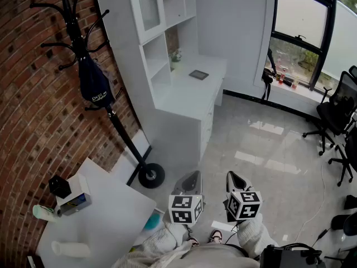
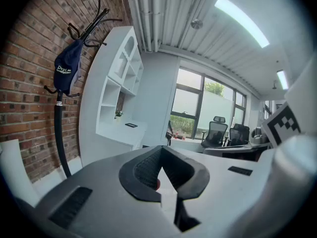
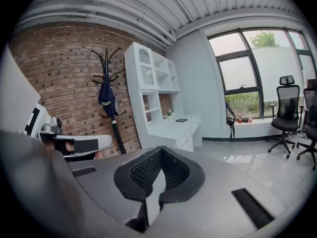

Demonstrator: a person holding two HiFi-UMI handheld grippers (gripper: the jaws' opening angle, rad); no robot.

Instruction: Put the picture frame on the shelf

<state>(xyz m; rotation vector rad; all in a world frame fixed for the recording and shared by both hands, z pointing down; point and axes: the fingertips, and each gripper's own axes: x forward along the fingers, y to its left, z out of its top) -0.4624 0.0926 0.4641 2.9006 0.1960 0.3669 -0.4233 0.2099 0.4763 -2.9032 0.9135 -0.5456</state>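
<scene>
The picture frame point(image 1: 198, 75) is a small dark rectangle lying flat on the white desk point(image 1: 187, 96), below the white shelf unit point(image 1: 162, 15). It also shows far off as the frame point(image 2: 131, 125) in the left gripper view and the frame point(image 3: 181, 120) in the right gripper view. My left gripper point(image 1: 190, 178) and right gripper point(image 1: 235, 180) hang side by side close to my body, far from the desk. Both are shut with nothing between the jaws, as the left gripper point(image 2: 162, 168) and right gripper point(image 3: 158, 175) show in their own views.
A black coat stand point(image 1: 129, 144) with a dark blue bag point(image 1: 93, 82) stands by the brick wall, left of the desk. A white table point(image 1: 111, 216) at lower left carries a black box, a bottle and a roll. Office chairs point(image 1: 334, 108) and a tripod point(image 1: 269, 77) stand near the window.
</scene>
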